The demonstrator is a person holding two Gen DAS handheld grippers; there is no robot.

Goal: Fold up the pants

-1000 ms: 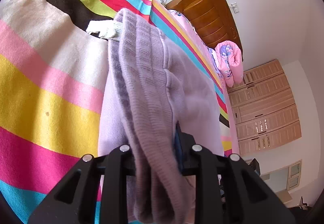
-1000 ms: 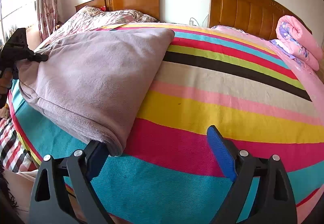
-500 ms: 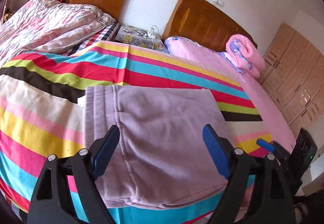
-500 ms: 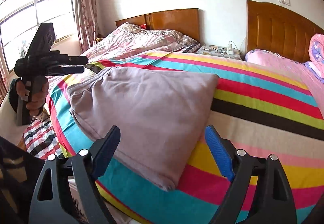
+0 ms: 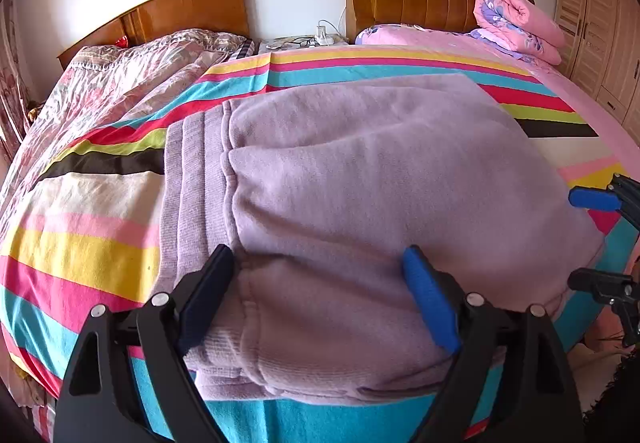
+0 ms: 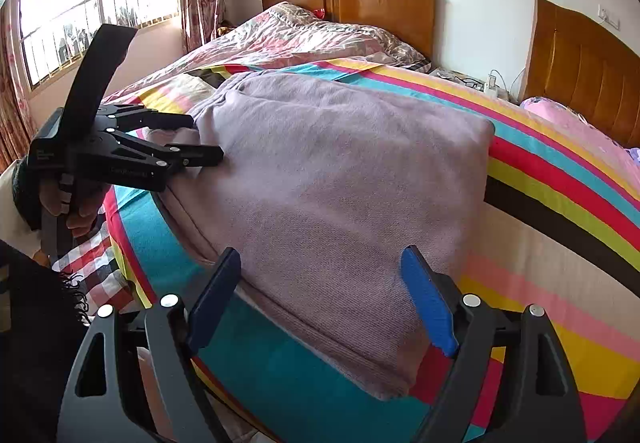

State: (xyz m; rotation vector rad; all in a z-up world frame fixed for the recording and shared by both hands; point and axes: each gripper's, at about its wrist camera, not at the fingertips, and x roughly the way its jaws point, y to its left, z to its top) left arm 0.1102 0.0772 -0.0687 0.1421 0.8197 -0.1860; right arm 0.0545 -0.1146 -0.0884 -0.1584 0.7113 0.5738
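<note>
The lilac fleece pants (image 5: pixel 360 183), folded into a thick, roughly square bundle, lay on the striped multicoloured bedspread (image 5: pixel 80 251) near the front edge of the bed, ribbed waistband (image 5: pixel 192 179) toward the left in the left wrist view. A second before, the left claw (image 5: pixel 320 303) had been pinched on a hanging fold of that same fabric; now its jaws stood spread wide, both pads clear of the cloth, with the bundle's near edge lying below and between them. So the fold had been laid down and released.

The right claw (image 6: pixel 320 303) was also spread, narrowing only slightly, and gripped nothing; the bundle's near right corner sat beneath it. It had drawn back from the spot at the bedspread's edge where its left pad had been touching the pants' corner a second earlier.

From the right wrist view the left claw (image 6: pixel 188 139) hovered at the waistband end, though whether a fingertip still brushed the cloth there was hard to tell.

With both claws off the garment and the bundle compact and fairly even, the folding looked essentially complete; at most a smoothing press or a squaring of the slightly bulging near edge seemed left.
</note>
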